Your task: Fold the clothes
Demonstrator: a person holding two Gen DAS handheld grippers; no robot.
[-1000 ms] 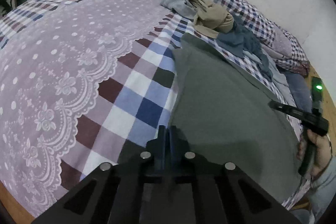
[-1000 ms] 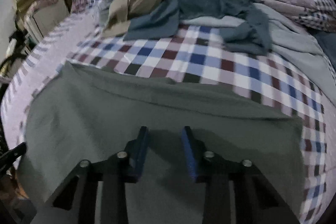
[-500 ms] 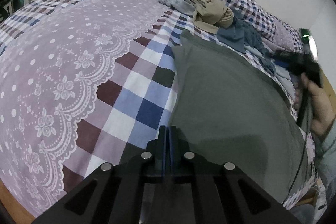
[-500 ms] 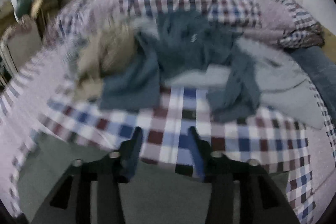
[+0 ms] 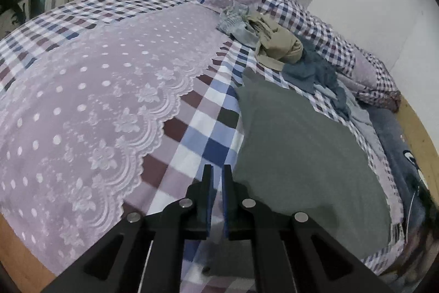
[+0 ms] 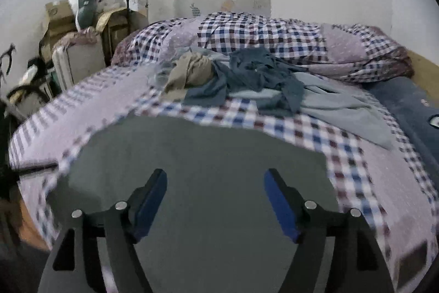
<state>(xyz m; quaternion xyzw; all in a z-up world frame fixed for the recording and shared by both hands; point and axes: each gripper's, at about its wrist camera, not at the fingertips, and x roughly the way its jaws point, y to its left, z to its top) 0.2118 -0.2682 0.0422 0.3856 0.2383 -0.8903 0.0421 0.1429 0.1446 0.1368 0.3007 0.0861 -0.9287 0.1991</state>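
A grey-green garment (image 6: 208, 169) lies spread flat on the bed (image 5: 90, 89), at the near edge, its outline roughly rectangular. From the right wrist view it fills the lower middle; from the left wrist view it runs from 1 o'clock down to 5 o'clock. Whether it is one layer or already doubled over cannot be told from its smooth face.

The left tongs (image 5: 216, 191) are nearly pressed together, with only a thin slit between the pads, and they pinch nothing. They sit over the checked quilt just beside the garment's left edge, which lies at their 2 o'clock. The right tongs (image 6: 215, 202) are spread wide and empty, hovering above the garment's near half.

Beyond the garment, at 12 o'clock in the right view, a pile of clothes (image 6: 247, 78) lies rumpled: a tan piece (image 6: 189, 70), dark blue ones, and a pale blue piece (image 6: 340, 106) trailing toward 2 o'clock. These are plainly not folded.

As I judge it, the step in hand concerns the grey-green garment, and the scene fits two stages: laid out flat and ready for a fold, or just folded and smoothed with both tongs released. Any further fold would call for each pair of tongs to take an edge or corner cleanly, pinching the cloth only and not the quilt beneath, and carrying it over evenly so that the edges meet.
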